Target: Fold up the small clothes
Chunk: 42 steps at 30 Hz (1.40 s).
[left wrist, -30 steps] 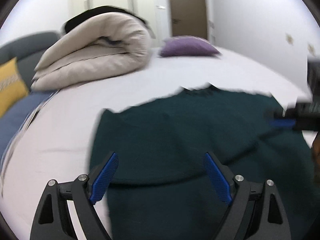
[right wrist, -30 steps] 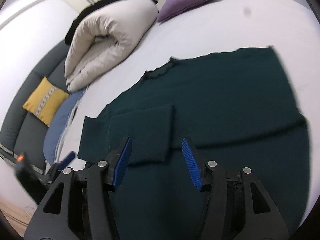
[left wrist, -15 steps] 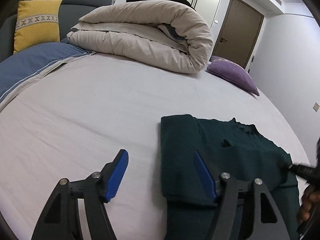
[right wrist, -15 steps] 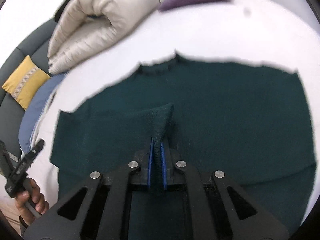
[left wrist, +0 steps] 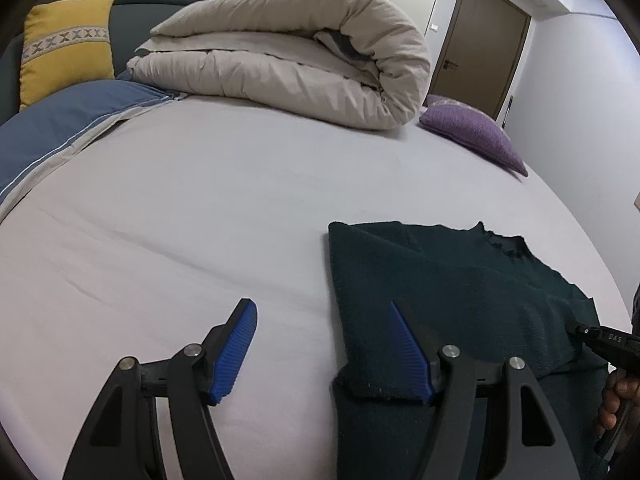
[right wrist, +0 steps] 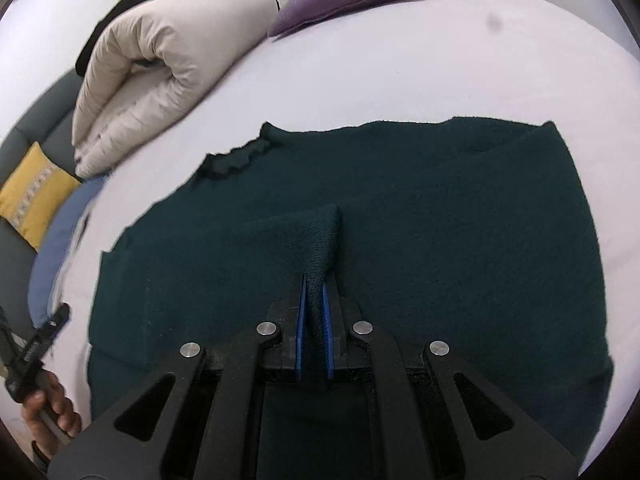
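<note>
We see a dark green sweater [right wrist: 440,220] lying flat on the bed [left wrist: 200,200], neck toward the rolled duvet [left wrist: 288,60]. Our right gripper [right wrist: 314,320] is clamped on a pinch of knit, probably a sleeve cuff folded over the chest. Our left gripper [left wrist: 324,348] hangs open at the sweater's left edge, holding nothing. One side already looks folded inward; the other side and the final fold across the body remain. The hem is cut off by the frame, and dark fabric hides the layers, so we cannot tell which part is pinched.
</note>
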Each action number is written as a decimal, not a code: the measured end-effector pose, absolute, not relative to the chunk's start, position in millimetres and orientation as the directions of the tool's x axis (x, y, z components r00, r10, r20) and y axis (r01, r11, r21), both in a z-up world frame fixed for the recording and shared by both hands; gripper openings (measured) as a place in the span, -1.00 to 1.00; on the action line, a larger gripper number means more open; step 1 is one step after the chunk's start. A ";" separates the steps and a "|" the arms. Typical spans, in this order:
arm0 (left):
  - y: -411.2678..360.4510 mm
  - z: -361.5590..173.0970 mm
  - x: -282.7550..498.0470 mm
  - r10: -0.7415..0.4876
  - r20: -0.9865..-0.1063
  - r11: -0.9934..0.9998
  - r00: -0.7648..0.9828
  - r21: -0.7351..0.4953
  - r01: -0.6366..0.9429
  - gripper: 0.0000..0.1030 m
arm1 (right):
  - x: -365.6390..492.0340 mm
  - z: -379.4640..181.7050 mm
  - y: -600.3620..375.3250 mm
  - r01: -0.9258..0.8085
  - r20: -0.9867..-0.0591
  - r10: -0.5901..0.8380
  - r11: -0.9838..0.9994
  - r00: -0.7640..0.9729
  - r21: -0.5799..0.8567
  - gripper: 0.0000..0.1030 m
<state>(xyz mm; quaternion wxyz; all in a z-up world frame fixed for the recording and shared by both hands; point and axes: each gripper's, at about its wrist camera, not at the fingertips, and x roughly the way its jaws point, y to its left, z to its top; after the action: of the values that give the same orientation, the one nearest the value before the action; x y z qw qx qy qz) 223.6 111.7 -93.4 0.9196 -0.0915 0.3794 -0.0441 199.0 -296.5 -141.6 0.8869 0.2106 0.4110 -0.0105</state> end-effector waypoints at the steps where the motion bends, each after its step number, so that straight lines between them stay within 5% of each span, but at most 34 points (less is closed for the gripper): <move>1: 109.8 -92.8 228.9 -0.146 -0.697 0.981 0.702 -0.192 0.014 0.36 | 201.3 -142.4 -297.2 0.189 -0.729 0.164 0.907 0.665 0.376 -0.81; 5: 92.4 -90.8 258.8 -0.135 -0.736 0.990 0.663 -0.133 0.054 0.34 | 203.3 -140.2 -298.8 0.177 -0.734 0.184 0.906 0.653 0.384 -0.76; 10: 74.4 -111.4 306.0 -0.116 -0.811 0.993 0.574 -0.101 0.057 -0.40 | 204.4 -142.4 -303.2 0.162 -0.728 0.210 0.900 0.653 0.405 -0.81; 13: 72.6 -127.3 323.1 -0.101 -0.830 0.995 0.548 -0.092 0.043 -0.55 | 202.4 -141.7 -299.8 0.145 -0.743 0.172 0.928 0.647 0.342 -0.87; 36: 81.2 -138.4 311.3 -0.067 -0.784 0.998 0.617 -0.058 0.035 -0.57 | 197.9 -153.1 -313.9 0.184 -0.728 0.143 0.918 0.670 0.350 -0.91; 42: 77.5 -106.1 273.7 -0.026 -0.747 0.999 0.664 -0.006 0.032 -0.51 | 179.3 -130.1 -321.5 0.228 -0.712 0.131 0.894 0.690 0.386 -0.74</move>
<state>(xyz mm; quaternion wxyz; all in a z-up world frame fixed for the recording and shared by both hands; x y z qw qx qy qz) 273.7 77.5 -106.1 0.9122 0.0038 0.4093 -0.0158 179.3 -321.5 -130.1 0.8904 0.2287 0.3927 -0.0274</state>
